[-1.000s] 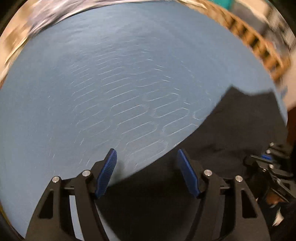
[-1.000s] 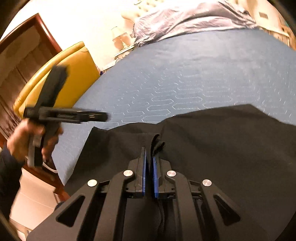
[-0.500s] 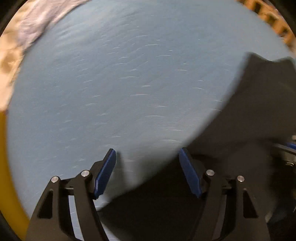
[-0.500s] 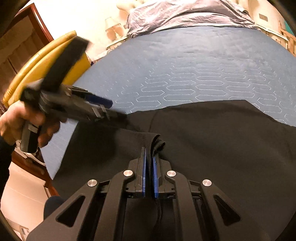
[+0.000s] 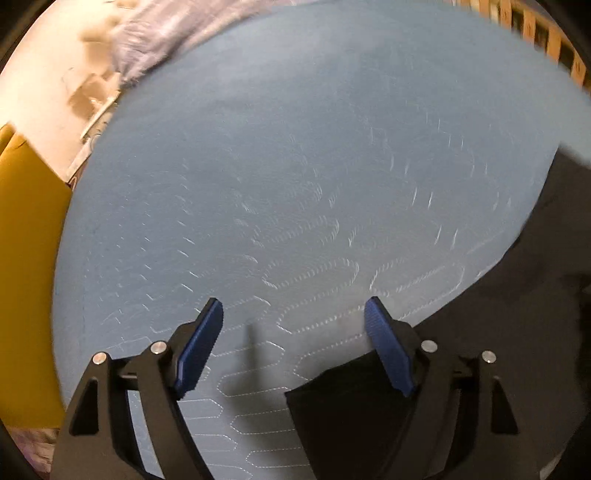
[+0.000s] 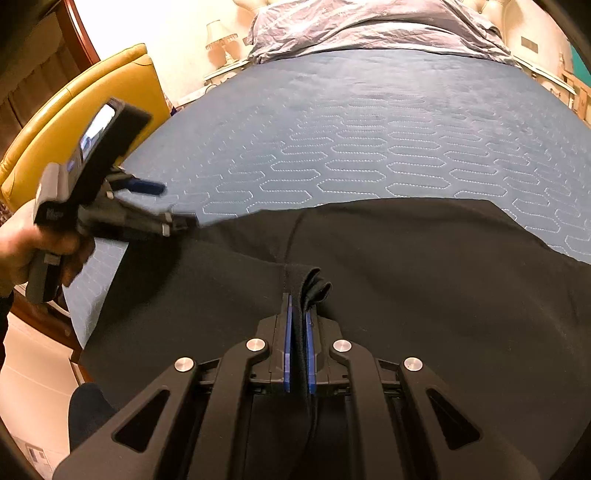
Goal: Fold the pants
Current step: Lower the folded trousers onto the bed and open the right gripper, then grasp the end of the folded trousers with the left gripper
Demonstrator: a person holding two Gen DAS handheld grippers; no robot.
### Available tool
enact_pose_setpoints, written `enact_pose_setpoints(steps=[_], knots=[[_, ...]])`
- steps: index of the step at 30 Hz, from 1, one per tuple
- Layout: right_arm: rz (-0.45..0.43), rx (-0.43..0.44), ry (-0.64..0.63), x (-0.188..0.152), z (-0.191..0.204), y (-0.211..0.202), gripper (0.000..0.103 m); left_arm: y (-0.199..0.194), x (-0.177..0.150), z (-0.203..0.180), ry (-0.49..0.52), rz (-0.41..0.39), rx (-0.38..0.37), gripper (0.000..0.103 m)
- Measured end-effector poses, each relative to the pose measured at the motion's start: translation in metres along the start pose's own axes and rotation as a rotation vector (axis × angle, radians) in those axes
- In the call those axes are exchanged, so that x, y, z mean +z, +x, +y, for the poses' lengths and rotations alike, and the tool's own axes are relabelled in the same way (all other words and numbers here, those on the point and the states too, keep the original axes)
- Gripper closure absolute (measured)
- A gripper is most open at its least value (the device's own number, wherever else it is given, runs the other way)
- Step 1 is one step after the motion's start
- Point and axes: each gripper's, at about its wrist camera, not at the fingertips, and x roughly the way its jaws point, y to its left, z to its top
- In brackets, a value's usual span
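Black pants lie spread across the near part of a blue quilted bed cover. My right gripper is shut on a bunched fold of the pants near their middle. A hand holds my left gripper at the pants' left edge, pointing steeply down. In the left wrist view the left gripper has its jaws opening wide over bare cover. A corner of the pants lies under its right finger, and no pad presses on the cloth.
A yellow armchair stands close by the bed's left side. A crumpled grey duvet lies at the head of the bed, with a lamp beside it. Wooden slats show beyond the bed's far right edge.
The left gripper swung left off the black cloth to its corner, tipped lower, and its jaws spread wider. The right gripper kept its hold on the fold and stayed put.
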Motion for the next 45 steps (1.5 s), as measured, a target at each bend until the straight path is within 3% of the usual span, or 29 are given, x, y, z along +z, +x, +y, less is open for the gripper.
enact_pose_setpoints(steps=[1,5,7,9,12,16,18,19,21,22,24,27,30,33,36,38,41,43,45], knots=[[0.002,0.001,0.000,0.000,0.000,0.001,0.095,-0.012,-0.005,0.008,-0.052,-0.050,-0.024,0.024],[0.006,0.003,0.007,0.000,-0.002,0.002,0.095,-0.031,-0.033,0.035,-0.214,-0.125,-0.113,0.024],[0.008,0.001,0.005,0.000,-0.001,0.003,0.095,-0.042,-0.052,0.041,-0.275,-0.158,-0.156,0.030],[0.014,0.003,0.012,0.000,-0.003,0.005,0.095,-0.048,-0.082,0.044,-0.342,-0.191,-0.192,0.058],[0.025,0.002,0.019,-0.002,-0.006,0.009,0.095,-0.047,-0.120,0.043,-0.389,-0.197,-0.197,0.079],[0.030,-0.008,0.012,-0.003,-0.007,0.012,0.096,-0.062,-0.158,0.023,-0.372,-0.217,-0.234,0.078],[0.035,-0.013,0.009,-0.004,-0.007,0.014,0.097,-0.046,-0.172,0.011,-0.359,-0.119,-0.173,0.074],[0.037,-0.015,0.012,-0.003,-0.008,0.016,0.097,-0.039,-0.175,0.006,-0.327,-0.116,-0.151,0.071],[0.044,-0.013,0.022,-0.003,-0.011,0.018,0.098,-0.045,-0.175,0.005,-0.310,-0.137,-0.070,0.045],[0.053,-0.006,0.027,0.000,-0.012,0.017,0.097,-0.051,-0.175,0.009,-0.323,-0.144,-0.053,0.045],[0.056,0.013,0.055,0.005,-0.021,0.008,0.077,-0.064,-0.179,0.015,-0.352,-0.173,-0.063,0.045],[0.002,-0.058,0.075,0.007,-0.039,-0.028,0.076,-0.084,-0.190,0.018,-0.378,-0.211,-0.052,0.045],[-0.041,-0.134,0.032,-0.003,-0.038,-0.066,0.075,-0.098,-0.206,0.009,-0.413,-0.247,-0.116,0.045],[-0.054,-0.139,-0.042,-0.025,-0.010,-0.088,0.075,-0.096,-0.218,-0.002,-0.435,-0.262,-0.143,0.045],[-0.043,-0.108,-0.082,-0.042,0.018,-0.082,0.070,-0.090,-0.223,-0.016,-0.415,-0.233,-0.157,0.045],[-0.026,-0.131,-0.131,-0.052,0.036,-0.069,0.063,-0.075,-0.226,-0.023,-0.384,-0.169,-0.133,0.042],[0.055,-0.207,-0.191,-0.073,0.046,-0.036,0.063,-0.077,-0.236,-0.019,-0.431,-0.179,-0.166,0.037],[0.056,-0.220,-0.178,-0.081,0.043,-0.029,0.058,-0.079,-0.241,-0.011,-0.468,-0.196,-0.216,0.036],[0.040,-0.238,-0.179,-0.082,0.042,-0.030,0.051,-0.074,-0.250,0.006,-0.575,-0.212,-0.356,0.036]])
